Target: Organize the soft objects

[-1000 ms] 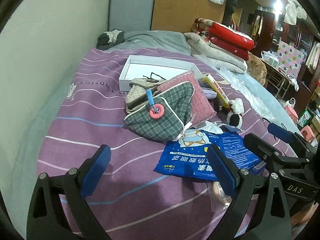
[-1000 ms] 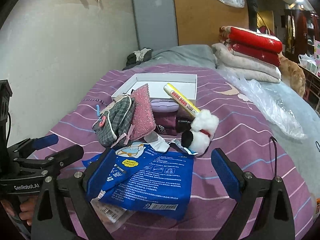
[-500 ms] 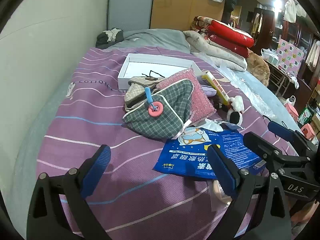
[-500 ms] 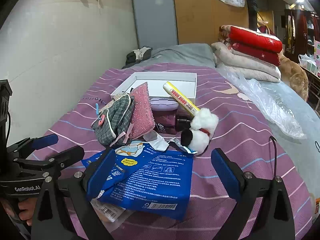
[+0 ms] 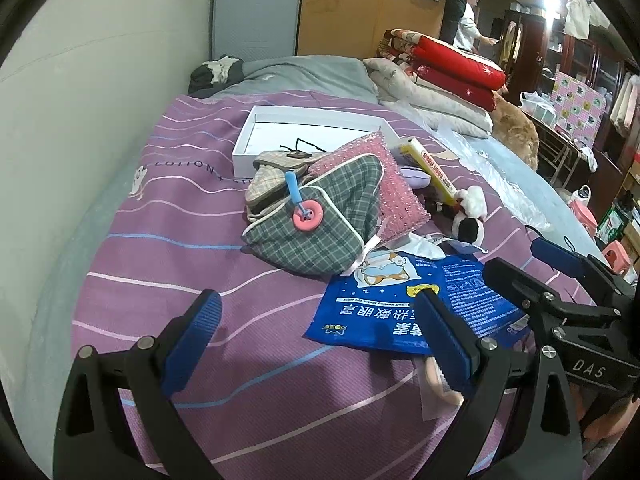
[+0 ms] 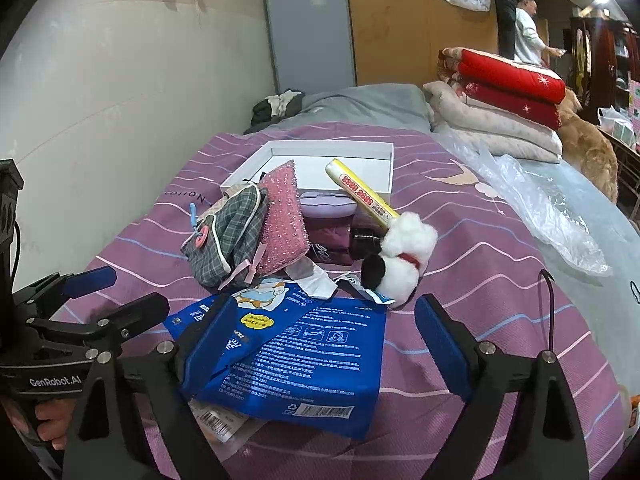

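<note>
Purple striped bedding (image 5: 168,236) covered the bed where a heap of soft goods waited to be sorted, with folded red quilts (image 5: 452,76) stacked beyond. Seen from the left wrist, the left claw (image 5: 316,340) hung wide open and empty above bare bedding, just short of the heap. Ahead lay a grey plaid pouch (image 5: 320,224) with a pink button, leaning on a pink sponge (image 5: 396,192). Behind them sat a white box (image 5: 248,144), seemingly the place for the sorted things. A blue packet (image 5: 400,300) lay flat on the bed, its near edge passing behind the claw's right finger.

From the right wrist, the right claw (image 6: 324,344) had just been closing slightly, yet its jaws stood nearly as wide as they go. The blue packet (image 6: 316,356) lay between them, its left part hidden behind the left finger, so contact there could not be told; the right pad was clear of it. Nothing looked gripped. Beyond sat a black-and-white plush toy (image 6: 400,260), a yellow tube (image 6: 360,196) propped against it, and a purple case (image 6: 328,208).

Taking the packet appeared to be the step in hand. Done well, that would likely mean lowering the fingers to straddle one edge, pinching only the flimsy film and not the bedding or the barcoded wrapper (image 6: 216,420) beneath, then lifting slowly so it does not fold or slip.
</note>
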Available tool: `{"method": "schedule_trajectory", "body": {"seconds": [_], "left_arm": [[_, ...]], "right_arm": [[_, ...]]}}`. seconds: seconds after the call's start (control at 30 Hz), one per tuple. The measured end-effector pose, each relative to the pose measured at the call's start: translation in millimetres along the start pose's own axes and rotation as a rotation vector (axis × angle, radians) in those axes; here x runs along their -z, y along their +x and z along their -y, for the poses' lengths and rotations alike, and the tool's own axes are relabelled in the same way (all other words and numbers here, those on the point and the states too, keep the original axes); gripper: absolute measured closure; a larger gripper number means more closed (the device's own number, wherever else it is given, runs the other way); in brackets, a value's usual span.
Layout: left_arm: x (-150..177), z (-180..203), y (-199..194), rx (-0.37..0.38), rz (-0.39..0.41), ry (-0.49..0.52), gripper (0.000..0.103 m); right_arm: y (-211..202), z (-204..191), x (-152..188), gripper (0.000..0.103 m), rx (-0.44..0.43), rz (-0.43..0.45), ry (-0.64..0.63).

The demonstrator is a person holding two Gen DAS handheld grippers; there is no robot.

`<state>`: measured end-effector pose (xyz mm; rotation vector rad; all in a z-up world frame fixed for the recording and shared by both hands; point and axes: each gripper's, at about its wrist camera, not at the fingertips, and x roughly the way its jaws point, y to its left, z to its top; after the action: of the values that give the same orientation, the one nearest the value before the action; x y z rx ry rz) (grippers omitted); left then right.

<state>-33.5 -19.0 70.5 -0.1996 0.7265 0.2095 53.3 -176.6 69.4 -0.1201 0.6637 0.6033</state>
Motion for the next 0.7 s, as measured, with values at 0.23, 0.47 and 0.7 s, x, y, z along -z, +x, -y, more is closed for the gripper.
{"method": "schedule_trajectory", "body": {"seconds": [0.23, 0.47, 0.7], "left_arm": [[1, 1, 0, -0.002, 0.001, 0.003, 0.007], [0, -4, 3, 0.007, -0.016, -0.018, 0.007], [0, -5, 8, 0.024, -0.041, -0.022, 0.007]], "right_arm": [[3, 0, -1, 0.015, -0.005, -0.012, -0.003], [6, 4, -1, 0.018, -0.017, -0.032, 0.018], [10, 11, -1, 0.027, -0.05, -0.054, 0.055]]}}
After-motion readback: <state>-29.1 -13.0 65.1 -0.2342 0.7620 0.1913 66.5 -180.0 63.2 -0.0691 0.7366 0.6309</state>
